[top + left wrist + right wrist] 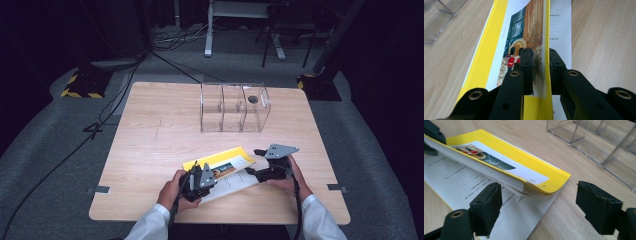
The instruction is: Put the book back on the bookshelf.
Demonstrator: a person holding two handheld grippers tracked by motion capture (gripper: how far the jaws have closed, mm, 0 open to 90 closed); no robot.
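Note:
A yellow paperback book (226, 160) lies open on the wooden table (150, 150) near the front edge. My left gripper (200, 176) is shut on the long edge of its raised front cover and a stack of pages (534, 37), holding them above the white text page (469, 187) beneath. In the left gripper view the two black jaws (540, 53) pinch the yellow cover edge between them. My right gripper (255, 161) stands open at the book's right end. Its jaws (537, 191) straddle the lifted corner (549, 185) without touching it.
A clear plastic organiser (235, 107) with three compartments stands at the back middle of the table, with a small dark round thing (253, 99) on its right compartment. Cables and stand bases lie on the floor beyond the table.

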